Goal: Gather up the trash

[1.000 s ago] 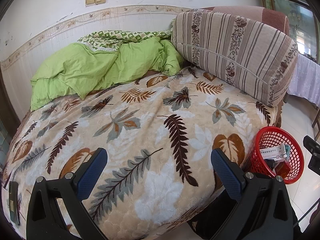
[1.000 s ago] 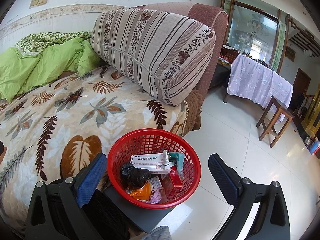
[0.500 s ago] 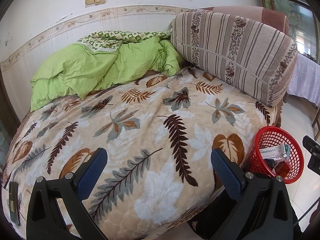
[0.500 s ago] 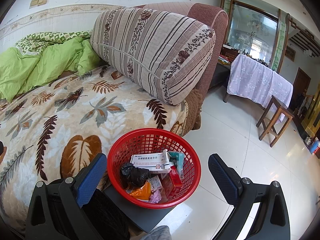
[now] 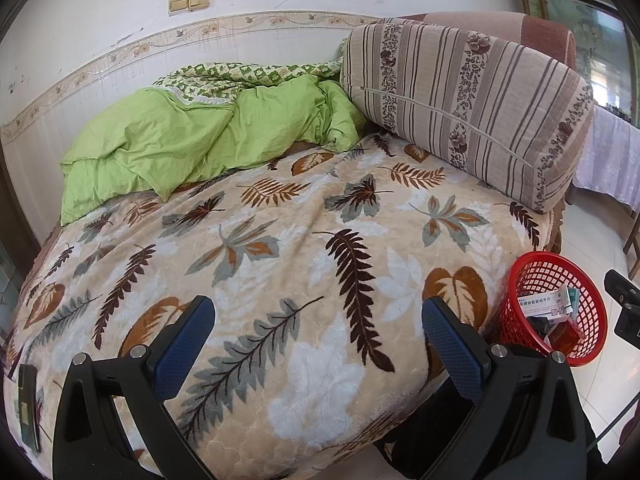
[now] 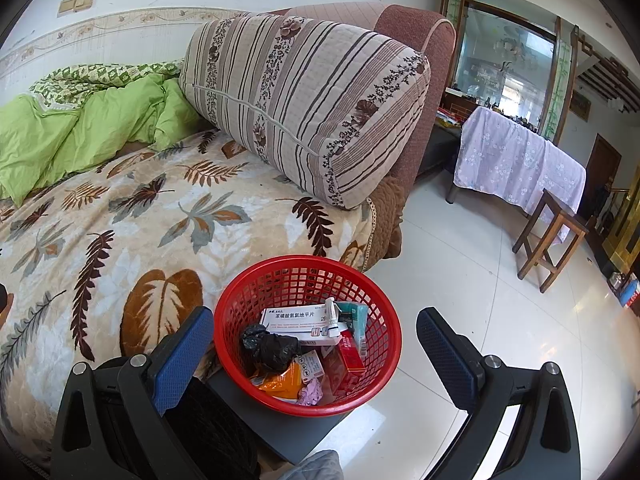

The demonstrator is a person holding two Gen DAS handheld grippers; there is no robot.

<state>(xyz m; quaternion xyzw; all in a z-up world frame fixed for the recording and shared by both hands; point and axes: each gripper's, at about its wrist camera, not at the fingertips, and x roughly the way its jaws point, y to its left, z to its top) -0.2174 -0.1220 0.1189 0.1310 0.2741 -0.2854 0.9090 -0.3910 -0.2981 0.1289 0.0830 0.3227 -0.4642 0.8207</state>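
Nothing has shifted since the earlier frames: left gripper (image 5: 318,338) and right gripper (image 6: 314,346) hang wide open and empty, while the red basket (image 6: 384,312), lower centre, holds light, crushable cartons and a soft black bag (image 6: 269,347), best lifted by its stiff rim.

Bed top: the leaf-print blanket (image 5: 304,248) lies bare and open across its middle.
Back of bed: green quilt (image 5: 192,140) and striped bolster (image 5: 468,108) close it off.
Basket: red basket (image 6: 308,336) is open on top, about half filled, just beside the bed edge.
Floor right: clear tiles up to the wooden stool (image 6: 548,236).
Left edge: a dark flat thing (image 5: 28,404), perhaps a phone.
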